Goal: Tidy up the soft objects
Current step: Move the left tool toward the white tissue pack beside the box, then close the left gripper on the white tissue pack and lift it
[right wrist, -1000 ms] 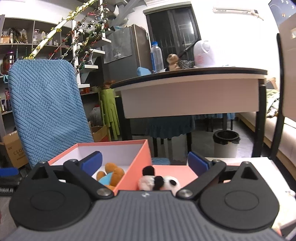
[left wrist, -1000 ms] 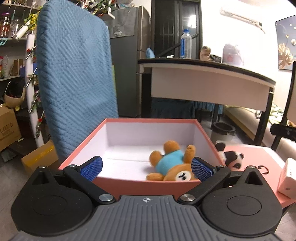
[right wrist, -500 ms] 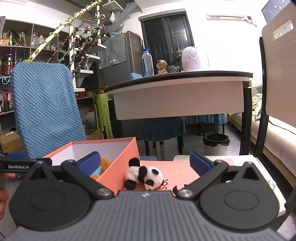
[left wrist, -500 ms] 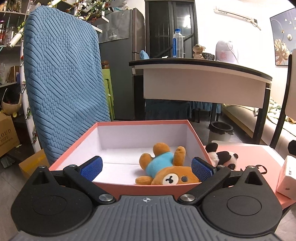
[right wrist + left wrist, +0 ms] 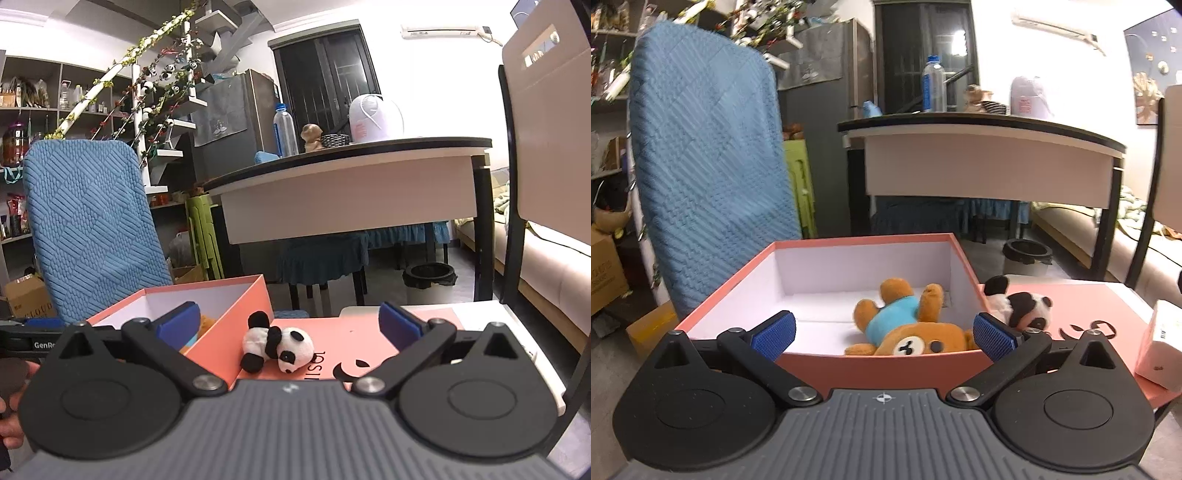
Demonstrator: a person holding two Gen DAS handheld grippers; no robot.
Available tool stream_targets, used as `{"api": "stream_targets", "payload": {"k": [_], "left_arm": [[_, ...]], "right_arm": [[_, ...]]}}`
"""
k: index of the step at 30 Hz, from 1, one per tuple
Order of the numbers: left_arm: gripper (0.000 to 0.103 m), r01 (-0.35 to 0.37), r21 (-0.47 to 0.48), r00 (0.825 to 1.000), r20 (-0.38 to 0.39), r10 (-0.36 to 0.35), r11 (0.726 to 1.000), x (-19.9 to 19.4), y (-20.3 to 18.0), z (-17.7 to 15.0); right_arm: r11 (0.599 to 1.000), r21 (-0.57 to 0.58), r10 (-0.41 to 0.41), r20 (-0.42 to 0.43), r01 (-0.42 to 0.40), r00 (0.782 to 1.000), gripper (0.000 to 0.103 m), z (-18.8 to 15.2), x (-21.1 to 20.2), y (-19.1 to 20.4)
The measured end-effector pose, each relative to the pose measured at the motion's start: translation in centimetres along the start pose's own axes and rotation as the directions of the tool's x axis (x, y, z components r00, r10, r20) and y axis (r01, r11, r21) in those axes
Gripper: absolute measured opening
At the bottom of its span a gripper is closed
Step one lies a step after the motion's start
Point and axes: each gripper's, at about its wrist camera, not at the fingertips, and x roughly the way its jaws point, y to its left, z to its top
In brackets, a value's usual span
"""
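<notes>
A brown teddy bear in a blue shirt (image 5: 907,328) lies on its back inside the open pink box (image 5: 864,240). A small panda plush (image 5: 1019,304) (image 5: 277,343) lies on the pink lid (image 5: 354,332) just right of the box wall. My left gripper (image 5: 882,330) is open at the box's near rim, holding nothing. My right gripper (image 5: 288,321) is open too, with the panda lying ahead between its blue pads (image 5: 397,325). In the right wrist view the box (image 5: 229,314) shows only a bit of the bear's orange and blue.
A blue padded chair back (image 5: 705,166) rises behind the box. A small white carton (image 5: 1161,343) stands at the lid's right edge. Beyond are a desk (image 5: 351,192), a bin (image 5: 430,280), and a wooden chair back (image 5: 546,129). A hand (image 5: 9,417) holds the other gripper at left.
The right gripper has drawn back and risen, so the panda now shows fully between its pads. The left view has lifted slightly over the box; bear and panda have not moved.
</notes>
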Motion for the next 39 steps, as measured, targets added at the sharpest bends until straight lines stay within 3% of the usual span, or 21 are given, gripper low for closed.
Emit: {"api": "stream_targets", "payload": {"k": [4, 7, 11, 14, 17, 22, 29, 31, 39], "left_arm": [[0.103, -0.004, 0.041, 0.999, 0.032, 0.002, 0.999, -0.4, -1.4, -0.5], [0.103, 0.036, 0.046, 0.999, 0.037, -0.038, 0.998, -0.5, -2.7, -1.1], [0.103, 0.128, 0.041, 0.991, 0.037, -0.13, 0.991, 0.0, -4.7, -1.9], [0.103, 0.245, 0.032, 0.968, 0.045, -0.246, 0.969, 1.0, -6.9, -2.7], [0.103, 0.359, 0.049, 0.933, 0.023, -0.36, 0.932, 2.2, -9.4, -3.6], [0.103, 0.528, 0.086, 0.846, 0.031, -0.532, 0.845, 2.9, -13.8, -4.8], [0.103, 0.713, 0.188, 0.684, 0.023, -0.729, 0.675, 4.0, -20.0, -5.8], [0.103, 0.731, 0.207, 0.659, 0.031, -0.751, 0.65, 4.4, -21.3, -6.0], [0.103, 0.751, 0.237, 0.635, -0.004, -0.773, 0.616, 7.2, -24.3, -7.2]], "right_arm": [[1.0, 0.002, -0.002, -0.006, 0.002, 1.0, 0.103, 0.0, -0.8, -0.4], [1.0, 0.004, -0.016, 0.005, 0.016, 1.0, 0.103, 0.1, -1.9, -0.8], [1.0, 0.01, -0.03, 0.021, 0.029, 0.999, 0.103, 0.5, -3.4, -1.4], [0.999, 0.014, -0.04, 0.034, 0.04, 0.999, 0.103, 0.9, -4.6, -1.9], [0.998, 0.01, -0.061, 0.047, 0.06, 0.997, 0.103, 1.2, -5.8, -2.2], [0.995, 0.009, -0.101, 0.067, 0.1, 0.993, 0.103, 1.6, -7.5, -2.9], [0.988, 0.009, -0.156, 0.078, 0.155, 0.985, 0.103, 1.8, -9.1, -3.9], [0.986, 0.01, -0.167, 0.078, 0.167, 0.983, 0.103, 1.8, -9.3, -4.1], [0.979, 0.024, -0.203, 0.078, 0.202, 0.976, 0.103, 1.4, -9.6, -4.8]]}}
